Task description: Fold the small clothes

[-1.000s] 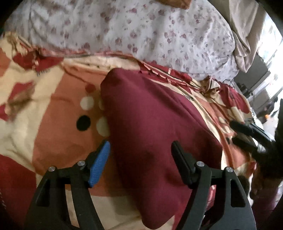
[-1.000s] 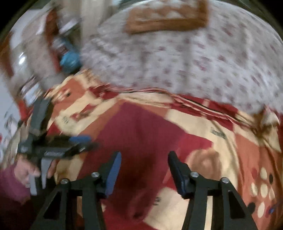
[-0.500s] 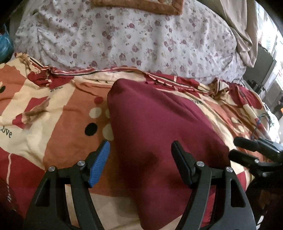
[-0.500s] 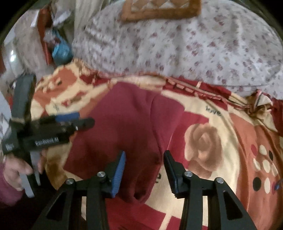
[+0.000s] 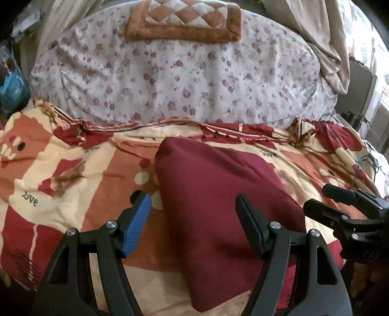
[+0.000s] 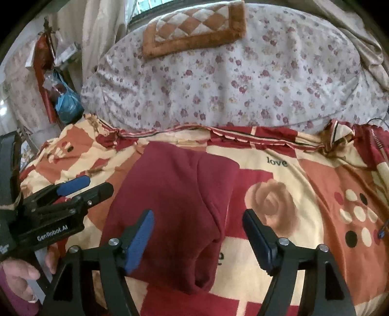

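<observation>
The maroon garment (image 5: 218,206) is being shown lying flat on the patterned bedspread (image 5: 73,189), in the middle of the bed, just in front of the floral quilt (image 5: 182,80) with a brown checked cushion (image 5: 184,21) resting on it. In the right wrist view the garment (image 6: 170,206) is being seen already doubled lengthwise: one side is lying folded over the other, with a raised fold line running down its right part and a slightly bunched lower end near the bed's edge. The long fold is therefore being judged as done; what is being left, by that judgement, is smoothing the lower end and probably a further fold across to make a compact packet.

The left gripper (image 5: 192,218) is being held above the near part of the garment with its jaws standing wide apart; nothing is being gripped, and the cloth is merely lying below the gap. The right gripper (image 6: 198,231) is likewise being held over the garment's folded right edge. Its jaws have just been opening, and no cloth is being pinched between them now, so the fabric is being taken as released. In the right wrist view the left gripper (image 6: 80,187) is also visible at the garment's left side, held by a hand (image 6: 17,274) in a purple sleeve.
</observation>
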Tool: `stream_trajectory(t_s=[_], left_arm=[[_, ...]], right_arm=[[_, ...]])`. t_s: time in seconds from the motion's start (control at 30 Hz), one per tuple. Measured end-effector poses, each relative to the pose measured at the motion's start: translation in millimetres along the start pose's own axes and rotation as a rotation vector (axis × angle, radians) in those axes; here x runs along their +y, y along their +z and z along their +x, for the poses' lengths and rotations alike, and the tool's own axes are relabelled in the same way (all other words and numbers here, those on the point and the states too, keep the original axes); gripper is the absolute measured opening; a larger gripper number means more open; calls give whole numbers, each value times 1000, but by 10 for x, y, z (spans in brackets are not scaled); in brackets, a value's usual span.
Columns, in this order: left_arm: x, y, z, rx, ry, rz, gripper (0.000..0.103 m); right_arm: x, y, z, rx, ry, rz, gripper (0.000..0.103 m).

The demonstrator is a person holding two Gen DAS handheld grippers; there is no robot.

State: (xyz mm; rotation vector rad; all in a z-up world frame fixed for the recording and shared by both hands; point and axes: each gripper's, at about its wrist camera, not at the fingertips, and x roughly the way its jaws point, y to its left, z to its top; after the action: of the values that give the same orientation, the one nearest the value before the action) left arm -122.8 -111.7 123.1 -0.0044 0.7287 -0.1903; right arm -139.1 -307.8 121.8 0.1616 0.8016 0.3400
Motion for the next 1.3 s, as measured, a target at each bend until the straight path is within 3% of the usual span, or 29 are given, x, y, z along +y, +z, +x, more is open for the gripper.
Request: stream_trajectory(t_s=[0.23, 0.7, 1.3], left_arm=[[-64, -33, -91, -43, 100, 63, 72], [-60, -69, -30, -18, 111, 74, 72], [86, -70, 129, 5, 98, 10, 72]], right_arm=[[-3, -7, -4, 3, -5, 5, 73], [47, 7, 66, -4, -45, -23, 74], [86, -16, 243, 27, -71, -8, 75]])
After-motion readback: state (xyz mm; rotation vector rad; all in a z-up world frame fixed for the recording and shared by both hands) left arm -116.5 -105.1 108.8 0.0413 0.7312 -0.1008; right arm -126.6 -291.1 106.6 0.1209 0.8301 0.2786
